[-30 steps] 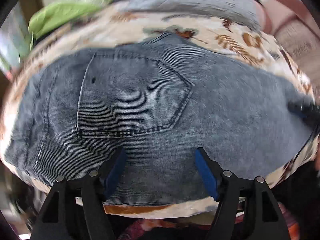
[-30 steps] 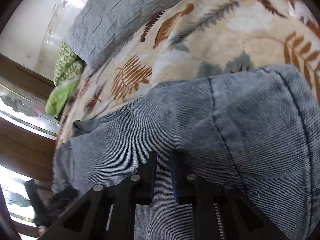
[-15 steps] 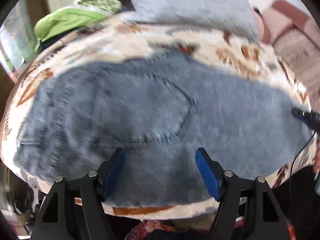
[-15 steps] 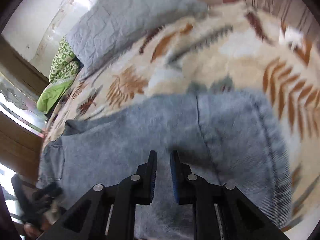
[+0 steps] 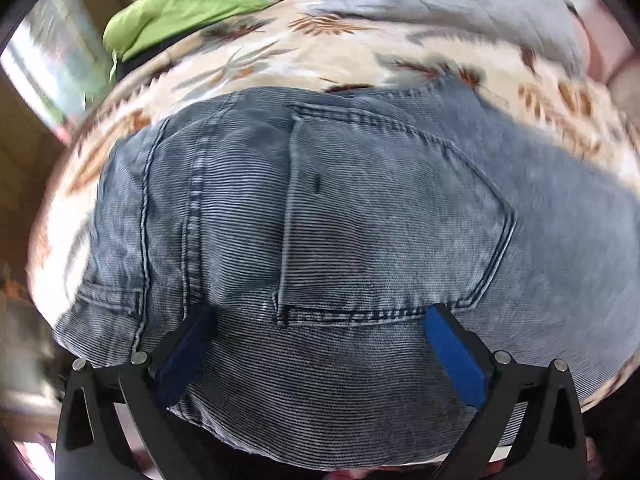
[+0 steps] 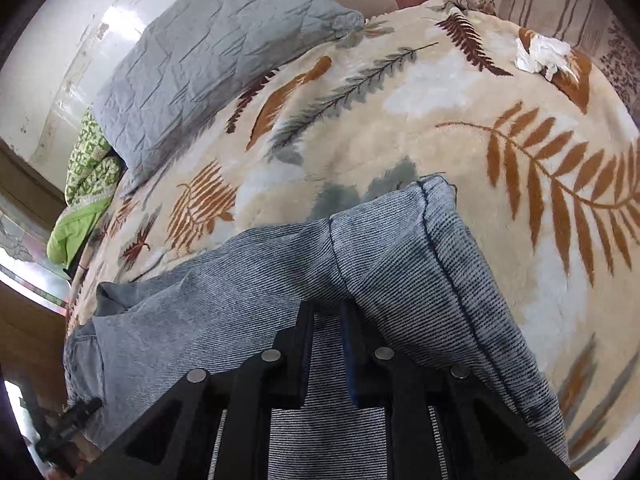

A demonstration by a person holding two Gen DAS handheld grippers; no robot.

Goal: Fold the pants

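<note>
Grey-blue denim pants [image 5: 360, 232] lie on a leaf-patterned blanket [image 5: 280, 56], seat up, back pocket showing. My left gripper [image 5: 320, 320] is open, its blue pads spread over the waist end just below the pocket. In the right wrist view the pants [image 6: 248, 280] run from the waist at the left to a folded leg end at the right. My right gripper [image 6: 326, 312] is shut on a fold of the leg fabric and holds it raised off the blanket [image 6: 400, 120].
A grey quilted pillow [image 6: 208, 52] lies at the head of the bed, with green bedding [image 6: 84, 184] beside it. A crumpled white tissue [image 6: 540, 56] lies on the blanket at the far right. The bed's near edge runs just below the pants' waist.
The left gripper has shifted left and closer over the waist end, staying open. The right gripper has lifted and pulled back with the leg fabric, so more blanket shows.
</note>
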